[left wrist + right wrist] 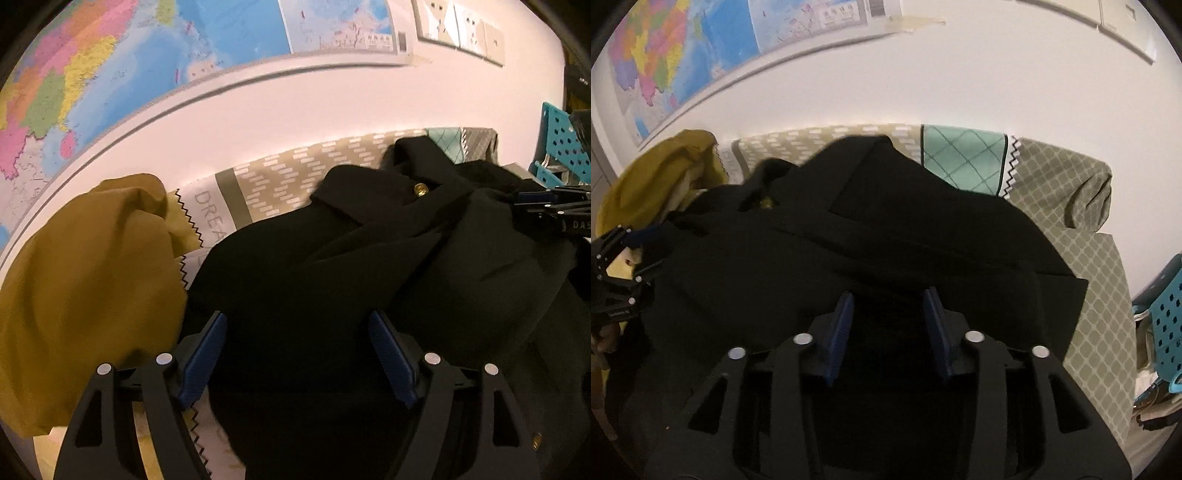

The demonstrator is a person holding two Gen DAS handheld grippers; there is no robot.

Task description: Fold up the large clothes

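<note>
Directly beneath both grippers' spread jaws, black coat (424,266).

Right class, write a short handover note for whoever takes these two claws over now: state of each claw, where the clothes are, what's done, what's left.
Left claw: open above the black coat, gripping nothing.
Right claw: part open above the same coat, pads not pressing on it.
Coat: rumpled heap on the patterned sheet, gold button showing.
Mustard garment: bunched at the coat's left.
Done: no neat fold visible.
Left: spread the coat, fold it, then the mustard one.
</note>
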